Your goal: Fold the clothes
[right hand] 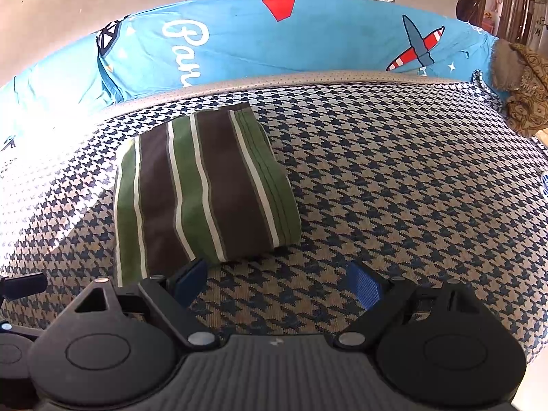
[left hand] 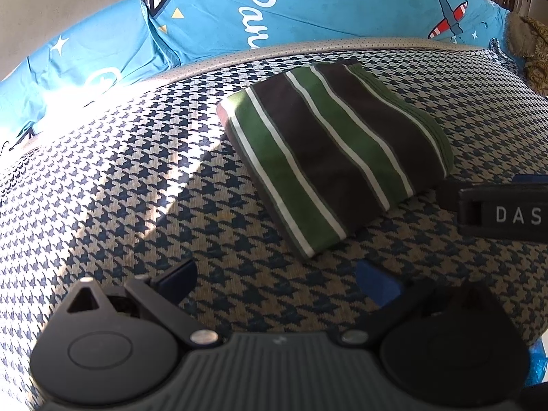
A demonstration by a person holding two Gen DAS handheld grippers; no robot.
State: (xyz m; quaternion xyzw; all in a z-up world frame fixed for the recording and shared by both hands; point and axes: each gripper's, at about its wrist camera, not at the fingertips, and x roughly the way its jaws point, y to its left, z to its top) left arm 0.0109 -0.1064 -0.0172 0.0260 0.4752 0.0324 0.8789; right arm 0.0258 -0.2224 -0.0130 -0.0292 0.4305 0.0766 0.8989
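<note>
striped garment (left hand: 334,156), folded into a compact packet (green, brown and white bands), lies on the houndstooth cover (left hand: 120,188). it sits ahead and to the right of the left gripper (left hand: 279,279), whose jaws are spread and empty. it is just ahead-left of the right gripper (right hand: 277,282), likewise spread wide, its left fingertip (right hand: 190,279) right at the packet's near edge.

Right tool (left hand: 503,210) cropped at edge
</note>
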